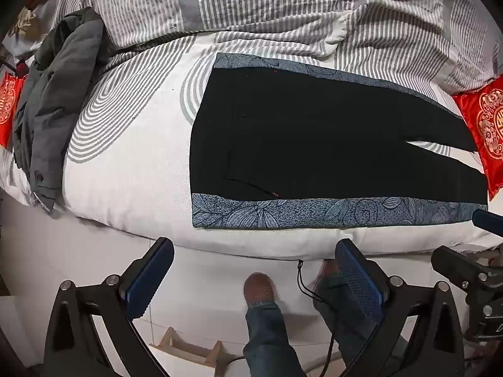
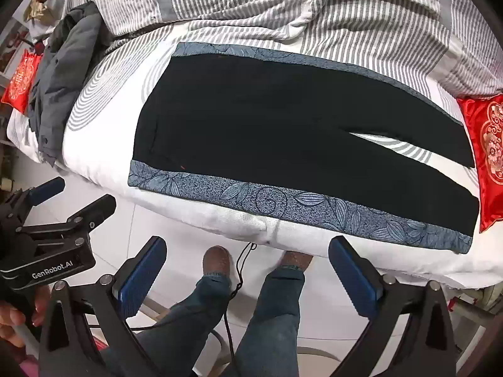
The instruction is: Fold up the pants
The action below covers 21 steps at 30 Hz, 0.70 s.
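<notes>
Left gripper (image 1: pixel 253 270) and right gripper (image 2: pixel 246 267) gape wide, holding nothing, off the bed (image 1: pixel 132 169) edge. Black pants (image 1: pixel 314 138) lie flat at twelve o'clock; grey jacket (image 1: pixel 53 110) at ten, red cushion (image 2: pixel 487 157) at two.

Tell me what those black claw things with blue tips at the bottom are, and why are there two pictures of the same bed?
Those claws are grippers, like big tongs. A person holds one in each hand, and each carries a small camera looking out between its two fingers. So one picture comes from the left gripper, the other from the right gripper. Both are open and hold nothing; they hang over the floor, in front of the bed.

On the bed lie black pants, spread flat with blue flowery bands along their edges. A gray jacket is bunched up at the left, a red cushion sits at the right, and a striped blanket is behind. The person's legs in jeans show below.
</notes>
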Available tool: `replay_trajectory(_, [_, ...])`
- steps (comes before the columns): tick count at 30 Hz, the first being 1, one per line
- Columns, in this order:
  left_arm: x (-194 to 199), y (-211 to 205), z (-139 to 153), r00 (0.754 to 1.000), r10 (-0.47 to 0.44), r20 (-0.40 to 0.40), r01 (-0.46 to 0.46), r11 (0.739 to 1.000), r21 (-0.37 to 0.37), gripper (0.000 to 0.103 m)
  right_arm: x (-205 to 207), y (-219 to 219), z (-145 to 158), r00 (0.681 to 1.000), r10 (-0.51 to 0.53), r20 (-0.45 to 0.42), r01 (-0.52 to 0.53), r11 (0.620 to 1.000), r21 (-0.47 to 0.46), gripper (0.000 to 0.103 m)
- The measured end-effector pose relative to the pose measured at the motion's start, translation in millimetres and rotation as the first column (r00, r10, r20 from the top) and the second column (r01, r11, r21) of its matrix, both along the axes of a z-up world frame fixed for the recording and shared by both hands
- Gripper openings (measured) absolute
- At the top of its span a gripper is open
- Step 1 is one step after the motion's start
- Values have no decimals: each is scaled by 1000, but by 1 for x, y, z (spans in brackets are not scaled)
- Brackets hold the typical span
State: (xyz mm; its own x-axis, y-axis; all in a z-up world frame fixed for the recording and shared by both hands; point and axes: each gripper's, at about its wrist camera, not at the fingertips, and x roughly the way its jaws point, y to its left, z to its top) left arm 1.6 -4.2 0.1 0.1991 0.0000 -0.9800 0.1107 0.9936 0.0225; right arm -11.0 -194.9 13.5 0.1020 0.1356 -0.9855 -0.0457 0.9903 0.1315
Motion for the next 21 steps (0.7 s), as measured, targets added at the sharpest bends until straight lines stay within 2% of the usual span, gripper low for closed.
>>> replay_trajectory(16, [2,4,2,1000,-5,17,5,1000,-8,103,-1,3,0,1000,-1,-5,1,1000,-11,103])
replay_trajectory(21, [4,8,2,1000,6,-3,-6,1000,-8,103,-2,5,-1,1000,10,5,-10,1000,-5,103])
